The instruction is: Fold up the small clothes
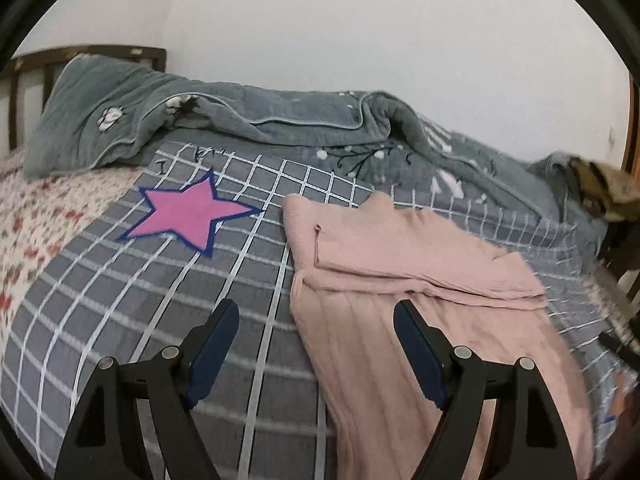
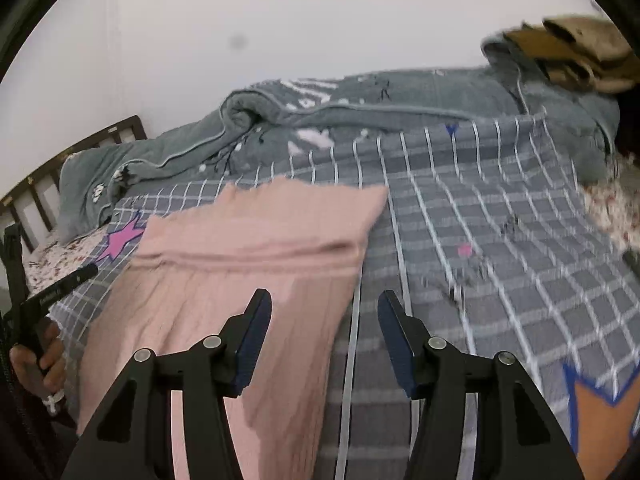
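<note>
A pink knit garment point(image 1: 400, 288) lies flat on the grey checked bedspread point(image 1: 120, 320), its upper part folded over into a band across the middle. My left gripper point(image 1: 316, 312) is open and empty, above the garment's left edge. In the right wrist view the garment point(image 2: 248, 264) lies left of centre. My right gripper point(image 2: 324, 304) is open and empty, above the garment's right edge. The left gripper's finger point(image 2: 60, 286) and the hand holding it show at the far left there.
A rumpled grey-green quilt point(image 1: 248, 120) lies along the wall at the back. A pink star patch point(image 1: 188, 214) is on the bedspread left of the garment. A floral sheet point(image 1: 36, 216) and dark headboard point(image 1: 24, 68) are at left. A brown bundle point(image 2: 580, 52) sits at far right.
</note>
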